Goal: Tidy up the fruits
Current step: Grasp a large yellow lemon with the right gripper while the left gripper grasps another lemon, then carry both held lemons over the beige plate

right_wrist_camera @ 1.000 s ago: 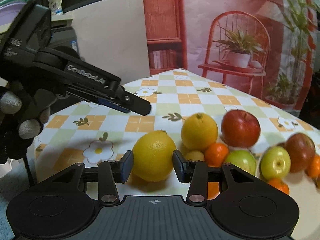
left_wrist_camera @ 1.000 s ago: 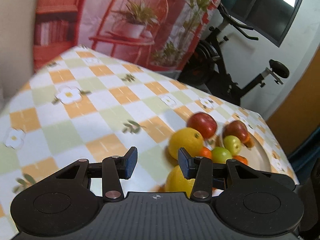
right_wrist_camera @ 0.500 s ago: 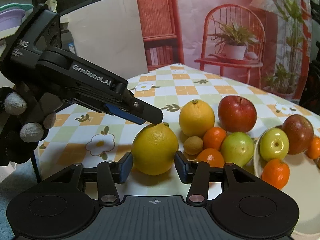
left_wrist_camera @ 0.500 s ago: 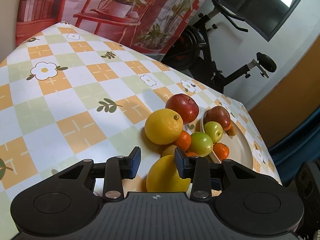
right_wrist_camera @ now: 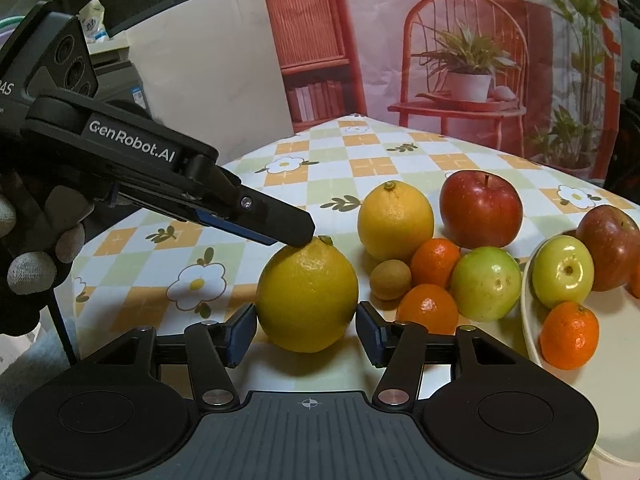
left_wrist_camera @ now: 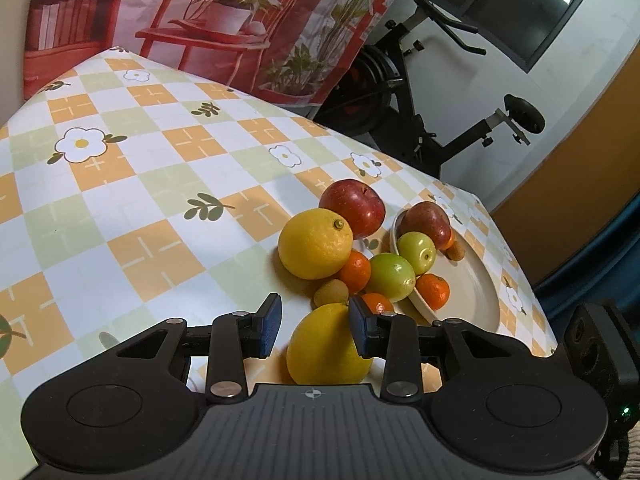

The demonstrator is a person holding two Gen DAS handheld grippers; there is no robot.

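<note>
Straddling the near lemon (right_wrist_camera: 307,295) at lower centre, my right gripper (right_wrist_camera: 306,334) is opening, pads clear of the peel. My left gripper (right_wrist_camera: 280,229) hangs released above the lemon, its fingertip perhaps grazing it; beige plate (right_wrist_camera: 608,376) lower right.

- The left black two-finger gripper (left_wrist_camera: 314,328) with blue pads is hovering over a checked, flower-printed tablecloth (left_wrist_camera: 160,184), its jaws standing narrowly apart.
- A large yellow lemon (left_wrist_camera: 326,348) is lying below and between the jaws; whether the pads touch it cannot be told.
- Beyond it, a round yellow citrus fruit (left_wrist_camera: 316,243), a red apple (left_wrist_camera: 354,208), small oranges and green apples are clustering beside a cream oval plate (left_wrist_camera: 472,284).
- A black exercise bike (left_wrist_camera: 432,100) is standing behind the table.
</note>
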